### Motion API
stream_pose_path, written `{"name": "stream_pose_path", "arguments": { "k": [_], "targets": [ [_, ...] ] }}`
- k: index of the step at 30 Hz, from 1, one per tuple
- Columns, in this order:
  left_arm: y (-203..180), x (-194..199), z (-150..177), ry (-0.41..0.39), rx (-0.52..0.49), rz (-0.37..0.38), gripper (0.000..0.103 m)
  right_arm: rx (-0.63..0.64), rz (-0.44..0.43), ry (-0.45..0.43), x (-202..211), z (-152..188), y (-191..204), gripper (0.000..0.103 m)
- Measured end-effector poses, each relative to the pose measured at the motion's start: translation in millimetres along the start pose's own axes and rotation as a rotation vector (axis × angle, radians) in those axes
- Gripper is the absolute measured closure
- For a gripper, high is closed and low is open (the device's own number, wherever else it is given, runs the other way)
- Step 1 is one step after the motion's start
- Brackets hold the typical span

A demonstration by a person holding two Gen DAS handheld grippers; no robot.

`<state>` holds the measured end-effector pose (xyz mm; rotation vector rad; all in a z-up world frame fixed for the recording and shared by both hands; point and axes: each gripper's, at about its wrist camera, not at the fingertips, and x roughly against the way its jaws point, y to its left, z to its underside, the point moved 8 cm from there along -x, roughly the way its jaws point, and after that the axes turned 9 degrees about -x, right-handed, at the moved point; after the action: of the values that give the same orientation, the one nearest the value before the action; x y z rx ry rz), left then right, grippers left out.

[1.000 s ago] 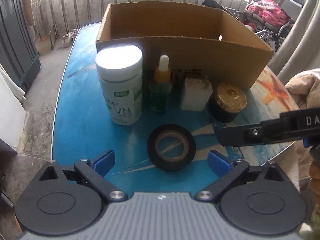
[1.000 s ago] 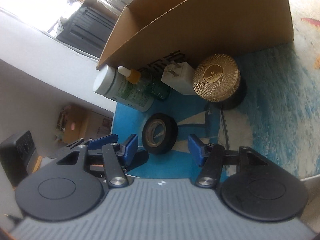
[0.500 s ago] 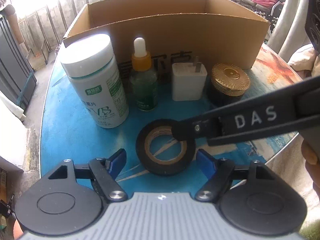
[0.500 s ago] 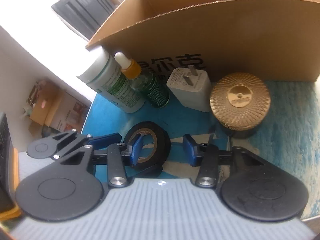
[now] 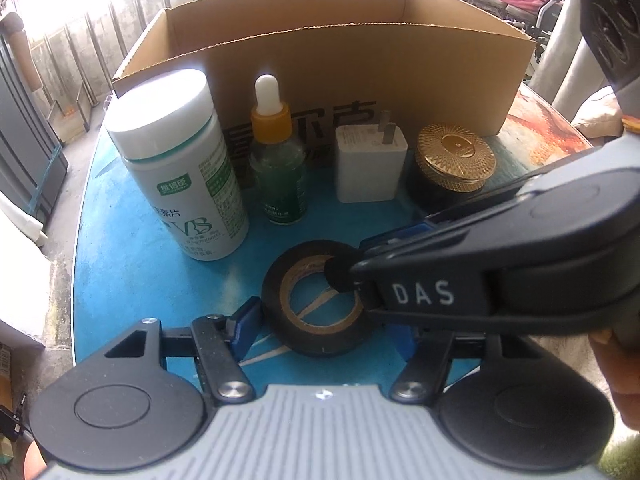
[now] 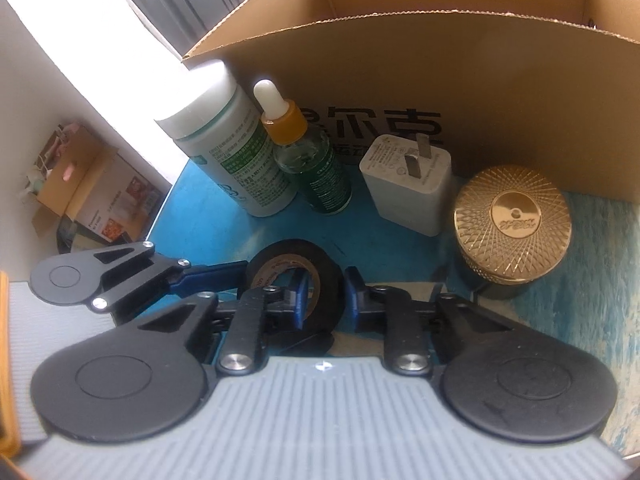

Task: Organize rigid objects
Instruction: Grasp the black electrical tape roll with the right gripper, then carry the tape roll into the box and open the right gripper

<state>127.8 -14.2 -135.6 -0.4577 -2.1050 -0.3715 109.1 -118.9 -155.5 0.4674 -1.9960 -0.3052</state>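
A black roll of electrical tape [image 5: 316,300] with a tan cardboard core is lying flat on the blue tabletop [image 5: 132,264], nearest the cameras. Behind it, four items are standing upright in a row just before an open cardboard box [image 5: 360,68]: a white vitamin bottle [image 5: 180,164] with green lettering, a green dropper bottle [image 5: 278,160] with an orange collar and white bulb, a white plug adapter [image 5: 370,164] with prongs up, and a dark jar with a gold patterned lid [image 5: 454,160].
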Motion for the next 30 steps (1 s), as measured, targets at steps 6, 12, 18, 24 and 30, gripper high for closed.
{"name": "stream_pose_path", "arguments": {
  "k": [6, 12, 18, 24, 30],
  "targets": [
    [-1, 1, -3, -0.003, 0.015, 0.01, 0.037, -0.015, -0.005, -0.011, -1, 2, -2, 0.086],
    [-3, 10, -6, -0.024, 0.016, 0.006, 0.037, -0.017, -0.012, -0.034, 6, 1, -2, 0.086],
    [-7, 20, -9, -0.043, 0.017, 0.002, 0.037, -0.017, -0.016, -0.06, 18, 3, -3, 0.086],
    [-11, 29, -9, -0.06, 0.018, -0.002, 0.037, -0.013, -0.016, -0.079, 33, 7, -1, 0.086],
    [-14, 39, -9, -0.082, 0.02, -0.009, 0.037, -0.004, -0.017, -0.1, 44, 8, 3, 0.086]
  ]
}}
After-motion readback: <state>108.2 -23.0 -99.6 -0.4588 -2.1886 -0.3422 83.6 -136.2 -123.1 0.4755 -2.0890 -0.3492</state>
